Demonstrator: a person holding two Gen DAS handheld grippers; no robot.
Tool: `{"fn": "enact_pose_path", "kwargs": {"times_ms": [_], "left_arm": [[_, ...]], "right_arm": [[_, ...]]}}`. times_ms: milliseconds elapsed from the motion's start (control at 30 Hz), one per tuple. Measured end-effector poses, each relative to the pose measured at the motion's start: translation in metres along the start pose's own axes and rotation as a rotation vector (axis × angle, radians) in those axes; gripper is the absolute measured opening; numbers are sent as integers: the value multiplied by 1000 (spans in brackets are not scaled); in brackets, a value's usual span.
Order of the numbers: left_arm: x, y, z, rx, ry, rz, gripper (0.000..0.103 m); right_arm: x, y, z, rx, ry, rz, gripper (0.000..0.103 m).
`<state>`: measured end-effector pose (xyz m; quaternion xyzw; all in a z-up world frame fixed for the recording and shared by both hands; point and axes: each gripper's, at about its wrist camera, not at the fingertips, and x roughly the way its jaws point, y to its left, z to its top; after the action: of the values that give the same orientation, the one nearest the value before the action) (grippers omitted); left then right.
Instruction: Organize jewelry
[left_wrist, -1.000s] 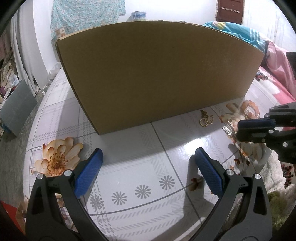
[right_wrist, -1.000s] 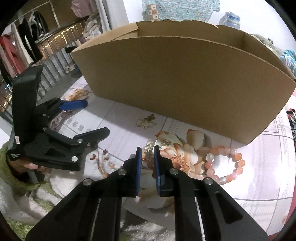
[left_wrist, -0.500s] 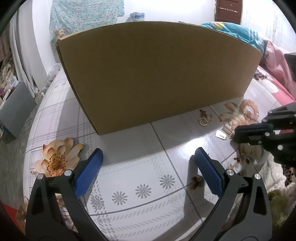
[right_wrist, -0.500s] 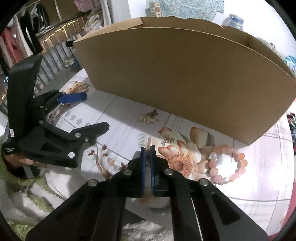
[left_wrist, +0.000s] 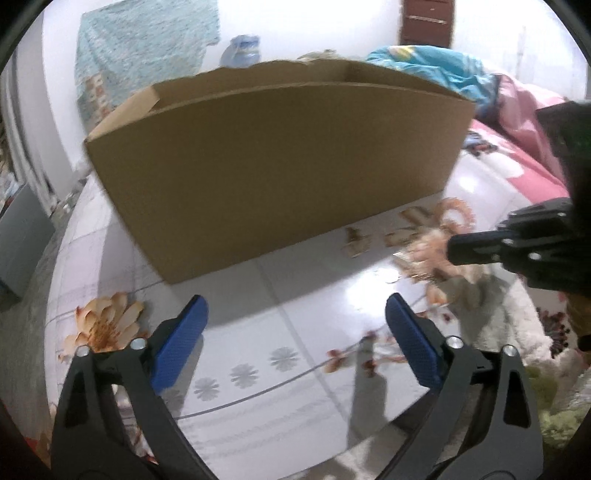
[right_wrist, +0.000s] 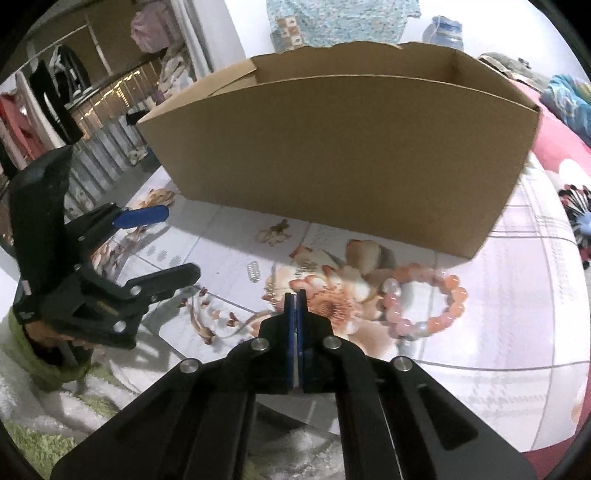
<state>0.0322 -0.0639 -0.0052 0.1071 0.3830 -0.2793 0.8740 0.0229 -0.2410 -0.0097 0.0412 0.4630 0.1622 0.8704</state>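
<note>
An open brown cardboard box (right_wrist: 351, 147) stands on a white flower-print tablecloth (right_wrist: 517, 295); it also shows in the left wrist view (left_wrist: 273, 166). In front of it lie a pink bead bracelet (right_wrist: 428, 299), a small silver hair clip (right_wrist: 253, 271) and a gold piece (right_wrist: 275, 232). My right gripper (right_wrist: 295, 299) has its jaws pressed together, lifted above the printed flower; whether a thin piece is pinched between them cannot be told. My left gripper (left_wrist: 295, 332) is open and empty over the cloth, left of the jewelry.
The box wall blocks the far side. A fluffy white and green mat (right_wrist: 55, 406) lies at the table's near edge. Bedding (left_wrist: 517, 122) and clothes lie beyond the table.
My right gripper closed over the flower print by the hair clip and rose. Both cameras lifted, so the box's inside now shows. The hair clip still lies on the cloth.
</note>
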Motion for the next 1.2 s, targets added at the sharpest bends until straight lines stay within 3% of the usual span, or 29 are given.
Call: {"fn": "enact_pose_path", "kwargs": {"times_ms": [167,467,800,933,1200], "left_arm": [[4,-13,7,16,9,-63,64],[21,-43,9,145,63,-99,36],[31,-52,16,171,91,-108,25],[29,-50,18,160,101,-106,14],[28,-46,17,154,93,-110,14]], "right_arm": [[-9,-11,-2,42,-28,5,1],[0,-15,-1,88,-34,72,3],[0,-14,-2,99,-44,88,3],[-2,-15,-4,98,-52,91,3],[-12,-18,-10,100,-68,99,3]]}}
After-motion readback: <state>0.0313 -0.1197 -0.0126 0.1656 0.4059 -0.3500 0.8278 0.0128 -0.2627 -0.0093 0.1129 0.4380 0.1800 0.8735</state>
